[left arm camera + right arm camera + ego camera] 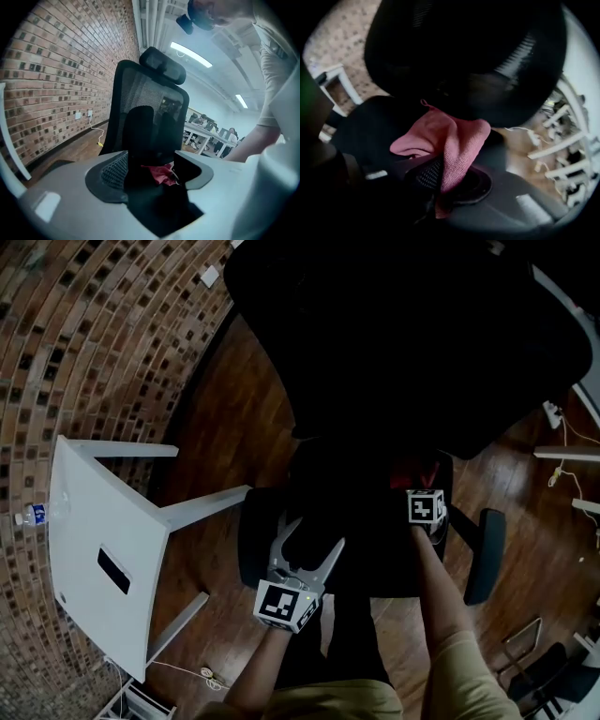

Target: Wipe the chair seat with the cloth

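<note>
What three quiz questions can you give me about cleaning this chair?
1. True or false: the left hand-held gripper is holding the pink woven cloth.
2. Pick one: the wall beside the white rectangular table is made of A brick, B glass, C wood.
3. Fill the gap: over the black office chair's seat, the right hand-held gripper is shut on the pink ____.

Key: 1 false, its jaws are apart with nothing in them; 2 A; 3 cloth.

The cloth [459,140] is pink, the chair [154,103] black.
</note>
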Demonstrator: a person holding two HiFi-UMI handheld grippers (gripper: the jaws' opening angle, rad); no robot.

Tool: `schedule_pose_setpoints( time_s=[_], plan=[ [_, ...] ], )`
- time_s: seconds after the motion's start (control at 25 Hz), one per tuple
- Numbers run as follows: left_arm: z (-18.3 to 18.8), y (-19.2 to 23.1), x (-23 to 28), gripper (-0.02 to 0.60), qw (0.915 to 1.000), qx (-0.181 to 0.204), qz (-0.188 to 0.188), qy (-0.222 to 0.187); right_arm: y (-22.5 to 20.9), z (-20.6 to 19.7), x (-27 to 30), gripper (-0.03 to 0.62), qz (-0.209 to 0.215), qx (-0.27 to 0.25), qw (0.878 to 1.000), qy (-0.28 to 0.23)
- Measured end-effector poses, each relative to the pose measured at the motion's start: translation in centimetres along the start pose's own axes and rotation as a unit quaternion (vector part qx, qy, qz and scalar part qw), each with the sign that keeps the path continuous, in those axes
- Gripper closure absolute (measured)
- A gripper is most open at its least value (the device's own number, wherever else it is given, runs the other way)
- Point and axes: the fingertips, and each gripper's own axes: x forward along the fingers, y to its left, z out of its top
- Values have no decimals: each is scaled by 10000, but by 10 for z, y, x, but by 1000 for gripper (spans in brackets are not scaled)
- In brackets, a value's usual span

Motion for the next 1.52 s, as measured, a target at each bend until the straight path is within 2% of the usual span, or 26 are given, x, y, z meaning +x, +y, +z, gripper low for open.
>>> schedule_pose_setpoints(
  time_s=[0.04,0.08,0.16,0.24,0.28,0.36,0.44,0.48,0.52,0.56,0.6,0.68,0.72,0.8,0.88,0.96,1.0,1.08,1.16,1.2,1.24,1.28,1.32,1.36,1.44,1.52],
  plan=[
    [-2,-3,1,291,10000,-46,-31,-11,-33,-11,-4,577,-386,186,9990,114],
    [-3,-6,2,292,10000,-79,-48,-23,-53,-20,-7,577,-570,372,9975,207],
    [-2,-9,-1,293,9999,-114,-35,-42,-49,-22,-12,577,-410,507,9976,253],
    [-2,-8,-6,293,9999,-147,8,-22,15,2,-14,577,634,552,9963,-152],
    [-3,-6,-9,293,9999,-162,43,-18,62,19,-18,577,1329,525,9888,-434],
    [-3,1,-16,293,9998,-157,143,-27,159,52,-33,577,2603,515,9586,-1033],
    [-5,7,-26,293,9997,-89,240,12,245,85,-60,577,3704,722,9097,-1733],
    [-6,9,-30,293,9996,-46,270,48,282,97,-73,577,4173,842,8829,-1981],
    [-6,12,-33,293,9996,-5,289,71,314,106,-81,576,4515,928,8624,-2092],
    [-4,16,-37,295,9995,28,308,80,340,112,-83,576,4665,956,8545,-2073],
    [-2,21,-40,295,9994,43,338,82,359,113,-78,576,4593,910,8619,-1945],
    [0,29,-44,298,9990,13,428,82,368,100,-54,576,4032,745,8996,-1506],
    [-1,30,-43,298,9989,-9,463,86,356,90,-42,576,3736,726,9154,-1310],
    [-4,26,-38,298,9989,-32,469,80,297,68,-19,577,3087,749,9421,-1075],
    [-6,19,-30,298,9992,-72,385,40,202,40,3,577,2043,670,9731,-823],
    [-7,12,-24,298,9995,-142,274,15,106,12,10,577,924,158,9945,-471],
    [-8,9,-23,298,9996,-168,240,13,66,1,7,578,352,-392,9982,-277],
    [-9,3,-21,298,9996,-153,236,1,-1,-17,-1,579,-709,-1243,9896,131],
    [-5,0,-19,298,9997,-67,249,-54,-50,-30,-9,579,-1211,-1098,9860,322],
    [-3,-1,-18,298,9997,-22,236,-61,-60,-29,-12,579,-1208,-837,9888,265],
    [-2,-1,-19,298,9998,20,211,-44,-56,-24,-15,579,-951,-469,9943,70],
    [-2,-1,-21,298,9998,56,182,-18,-35,-13,-17,577,-361,26,9990,-271],
    [-2,0,-24,298,9998,86,165,4,0,1,-19,577,514,551,9947,-699],
    [-1,2,-28,298,9998,111,167,17,44,16,-24,577,1486,942,9783,-1098],
    [4,6,-38,298,9996,197,223,9,141,38,-43,577,3067,1129,9329,-1512],
    [12,14,-49,300,9988,335,358,-24,228,51,-65,577,3981,1059,8985,-1519]
  ],
)
